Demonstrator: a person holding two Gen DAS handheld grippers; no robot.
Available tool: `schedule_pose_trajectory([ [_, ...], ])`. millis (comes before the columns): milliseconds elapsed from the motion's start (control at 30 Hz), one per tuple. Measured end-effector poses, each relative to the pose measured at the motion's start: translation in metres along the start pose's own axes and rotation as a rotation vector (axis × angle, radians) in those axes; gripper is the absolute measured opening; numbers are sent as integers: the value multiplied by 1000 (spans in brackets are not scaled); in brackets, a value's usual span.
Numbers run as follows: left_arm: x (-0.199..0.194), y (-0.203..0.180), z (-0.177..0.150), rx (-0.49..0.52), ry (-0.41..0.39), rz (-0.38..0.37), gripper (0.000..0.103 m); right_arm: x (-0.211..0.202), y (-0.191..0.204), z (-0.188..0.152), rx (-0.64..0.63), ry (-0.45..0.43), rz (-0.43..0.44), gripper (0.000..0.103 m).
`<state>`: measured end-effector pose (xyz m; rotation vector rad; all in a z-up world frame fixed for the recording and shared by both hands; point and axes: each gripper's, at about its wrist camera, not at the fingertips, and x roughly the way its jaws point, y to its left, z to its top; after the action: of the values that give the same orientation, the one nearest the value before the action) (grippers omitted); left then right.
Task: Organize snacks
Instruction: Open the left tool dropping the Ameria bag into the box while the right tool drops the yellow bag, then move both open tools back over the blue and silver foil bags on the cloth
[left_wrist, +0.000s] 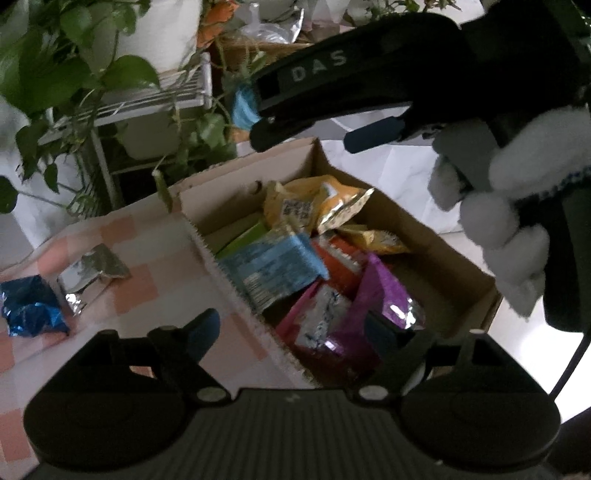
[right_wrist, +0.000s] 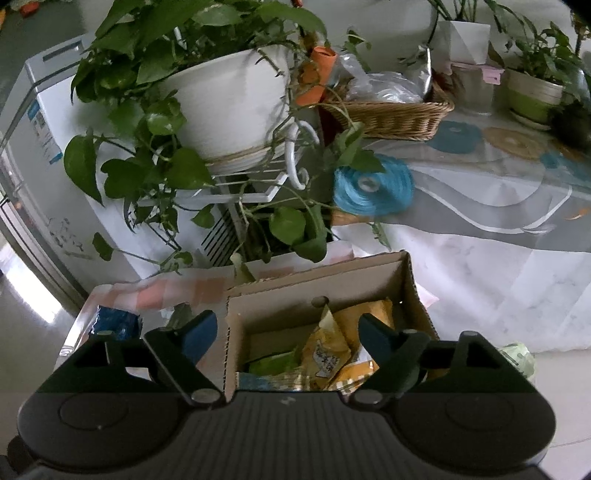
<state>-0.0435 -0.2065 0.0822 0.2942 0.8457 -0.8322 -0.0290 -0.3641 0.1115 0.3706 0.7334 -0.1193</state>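
Observation:
An open cardboard box (left_wrist: 454, 254) sits on a pink checked cloth (left_wrist: 147, 258) and holds several snack packs: yellow (left_wrist: 325, 203), blue (left_wrist: 273, 266), purple (left_wrist: 380, 295). My left gripper (left_wrist: 295, 332) is open and empty, low over the box's near edge. A blue foil pack (left_wrist: 29, 310) and a silver pack (left_wrist: 92, 273) lie on the cloth to the left. My right gripper (right_wrist: 288, 332) is open and empty above the box (right_wrist: 417, 295); it also shows in the left wrist view (left_wrist: 306, 140), held by a gloved hand (left_wrist: 498, 206). The blue pack shows in the right wrist view (right_wrist: 114, 321).
A potted vine (right_wrist: 229, 103) on a white wire stand (right_wrist: 258, 184) hangs close behind the box. A wicker basket (right_wrist: 391, 114), a blue ribbon roll (right_wrist: 373, 184) and more plant pots (right_wrist: 532, 96) sit on the table behind. A white appliance (right_wrist: 33, 147) stands at the left.

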Motion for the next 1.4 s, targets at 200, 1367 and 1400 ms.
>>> schedule_pose_trajectory([
  [200,-10,24,-16,-40,29,23,87,6,13,-1,-24,13,17,90],
  [1367,4,250,-28,-564,-100,390,87,69,119,-17,-160,99,131,90],
  [1400,7,254,-28,-569,-104,390,87,70,121,-18,-163,98,129,90],
])
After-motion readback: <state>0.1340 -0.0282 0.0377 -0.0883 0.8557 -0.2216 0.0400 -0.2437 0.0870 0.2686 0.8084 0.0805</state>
